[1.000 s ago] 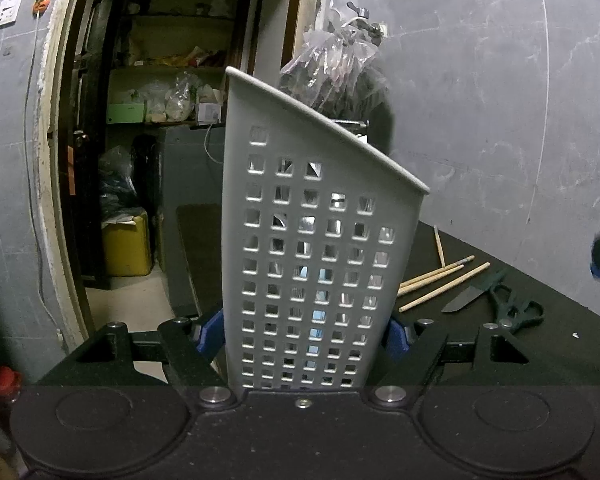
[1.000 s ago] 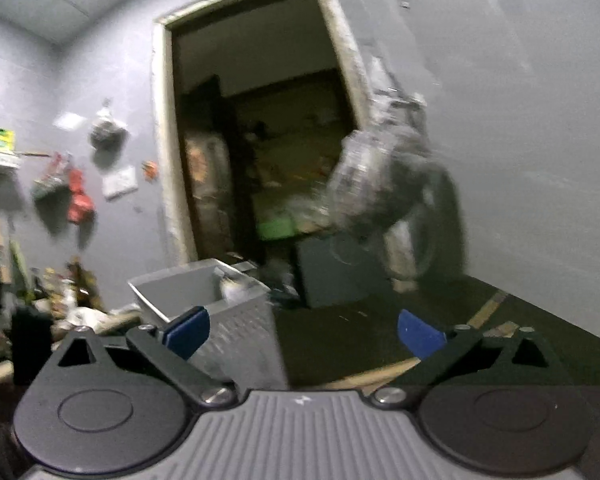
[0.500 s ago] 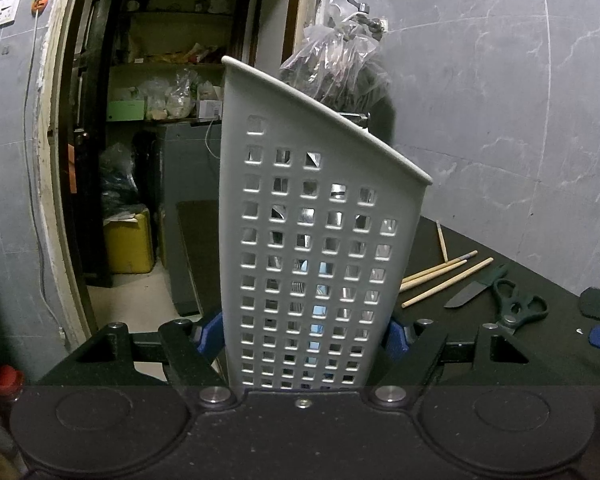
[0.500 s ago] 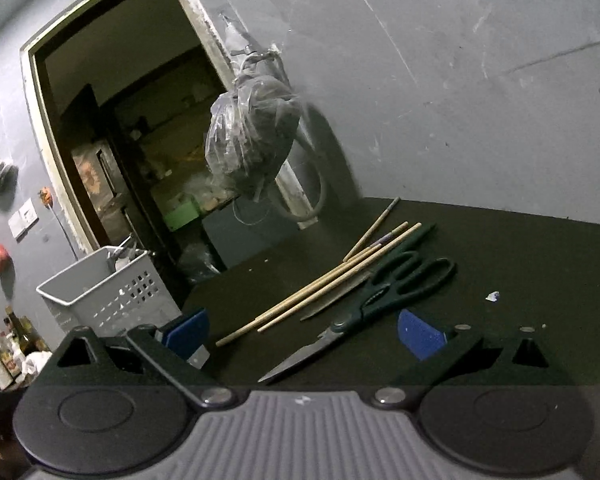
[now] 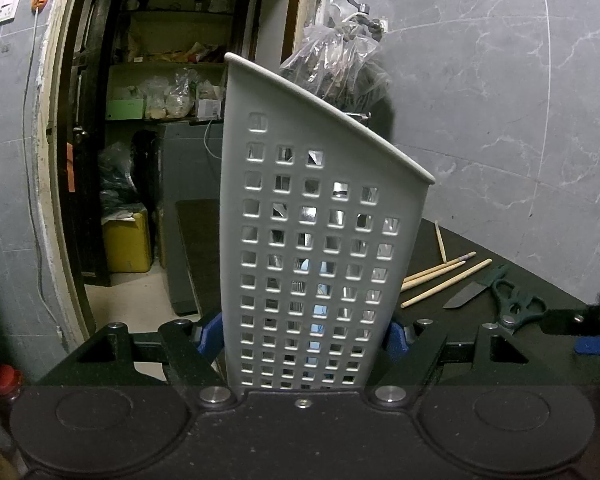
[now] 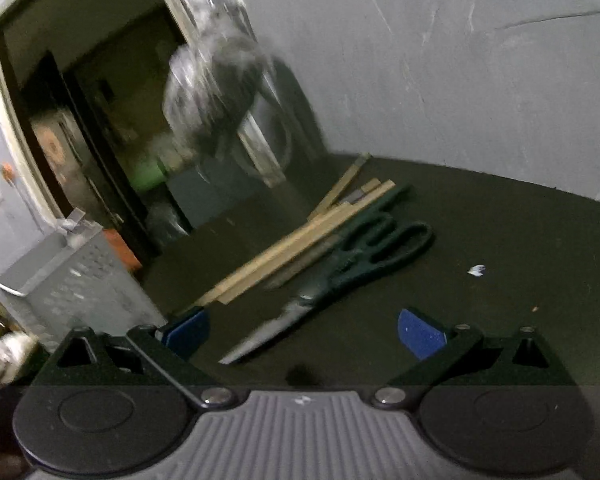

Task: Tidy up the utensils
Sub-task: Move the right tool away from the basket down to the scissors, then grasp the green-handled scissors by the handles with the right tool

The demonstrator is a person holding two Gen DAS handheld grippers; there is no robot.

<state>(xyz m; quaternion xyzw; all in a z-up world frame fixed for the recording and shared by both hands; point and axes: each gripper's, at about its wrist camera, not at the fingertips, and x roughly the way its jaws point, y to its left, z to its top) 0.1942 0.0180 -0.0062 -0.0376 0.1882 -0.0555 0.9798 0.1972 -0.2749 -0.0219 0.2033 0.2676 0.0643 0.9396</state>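
Observation:
My left gripper [image 5: 304, 336] is shut on the lower part of a white perforated basket [image 5: 308, 240], which stands upright and fills the middle of the left wrist view. The basket [image 6: 80, 280] also shows at the left of the right wrist view. On the dark table lie dark green scissors [image 6: 364, 256], several wooden chopsticks [image 6: 300, 240] and a green-handled knife [image 5: 466, 294]. My right gripper [image 6: 300, 332] is open just above the table, and the scissors' blade tip lies in the gap between its blue pads, untouched. Its finger [image 5: 594, 346] shows at the right edge of the left view.
A grey marbled wall [image 5: 500, 100] backs the table [image 6: 500, 240]. A plastic bag [image 5: 336, 68] hangs from a tap by the open doorway [image 5: 160, 120] of a cluttered storeroom. A small white scrap [image 6: 477, 270] lies right of the scissors. The table ends left of the basket.
The right wrist view swung from the doorway down onto the table and came closer to the scissors. The right gripper came into the left view's right edge. The left gripper and basket stayed put.

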